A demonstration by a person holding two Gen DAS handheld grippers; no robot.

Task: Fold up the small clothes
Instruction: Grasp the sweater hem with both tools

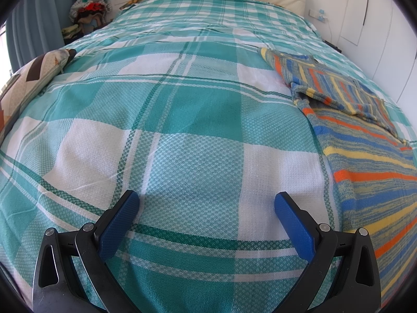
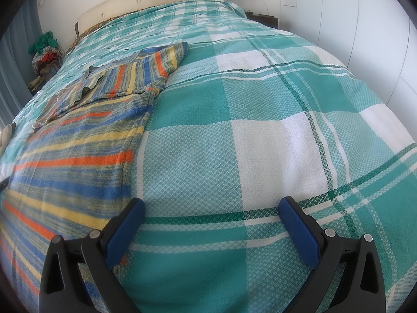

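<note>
Between spread grippers: striped sweater (image 2: 86, 140), sleeves seemingly folded; bedspread (image 1: 182, 120) bare.

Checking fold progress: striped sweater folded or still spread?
Partly folded. The striped sweater has its body spread flat on the bedspread, one sleeve laid across the chest. Both grippers open, holding nothing.

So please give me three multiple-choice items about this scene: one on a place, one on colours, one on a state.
1. In the left wrist view, where does the striped sweater lie from the left gripper?
A. right
B. left
C. between its fingers

2. The bedspread is checked in:
A. red and black
B. teal and white
C. purple and grey

3. The right gripper is:
A. shut on the sweater
B. shut on nothing
C. open

Key: 1 A, it fills the right edge; 2 B, teal and white squares; 3 C, fingers wide apart over cloth.
</note>
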